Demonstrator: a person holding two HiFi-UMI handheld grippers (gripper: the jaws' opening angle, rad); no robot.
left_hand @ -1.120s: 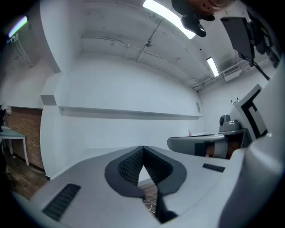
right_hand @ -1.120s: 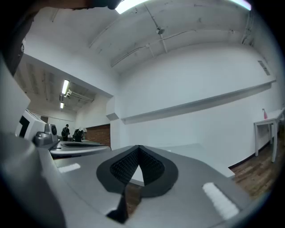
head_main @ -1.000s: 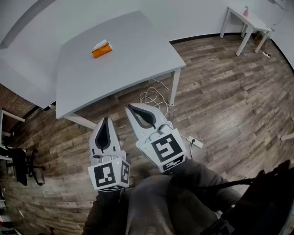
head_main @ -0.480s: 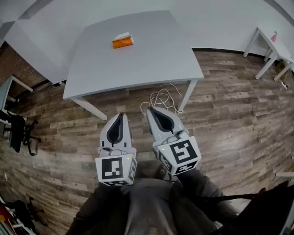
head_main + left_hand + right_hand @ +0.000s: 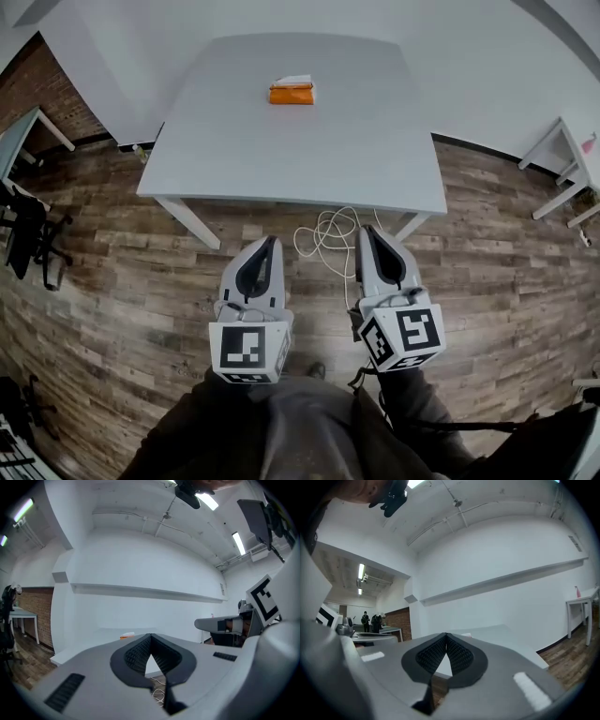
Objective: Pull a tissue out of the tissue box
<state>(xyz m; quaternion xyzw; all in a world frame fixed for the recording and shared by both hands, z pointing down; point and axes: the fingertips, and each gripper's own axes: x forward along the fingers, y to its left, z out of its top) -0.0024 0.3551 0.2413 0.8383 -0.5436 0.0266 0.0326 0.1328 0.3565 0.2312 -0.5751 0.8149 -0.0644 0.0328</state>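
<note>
An orange tissue box (image 5: 292,95) with a white tissue sticking out of its top sits at the far middle of a white table (image 5: 375,150). In the left gripper view the orange tissue box (image 5: 126,635) shows small just above the jaws. My left gripper (image 5: 272,240) and right gripper (image 5: 367,231) are held side by side over the wooden floor, short of the table's near edge and well apart from the box. Both point level toward the table. The left gripper (image 5: 150,637) and the right gripper (image 5: 446,636) each have their tips together and hold nothing.
A white cable (image 5: 328,234) lies coiled on the wooden floor under the table's near edge. A dark office chair (image 5: 26,234) stands at the left beside another desk. A small white table (image 5: 562,155) stands at the right. White walls lie behind the table.
The view has swung so the table and box are now centred ahead. Both grippers have shifted right and moved apart from each other. Their jaws stay shut.
</note>
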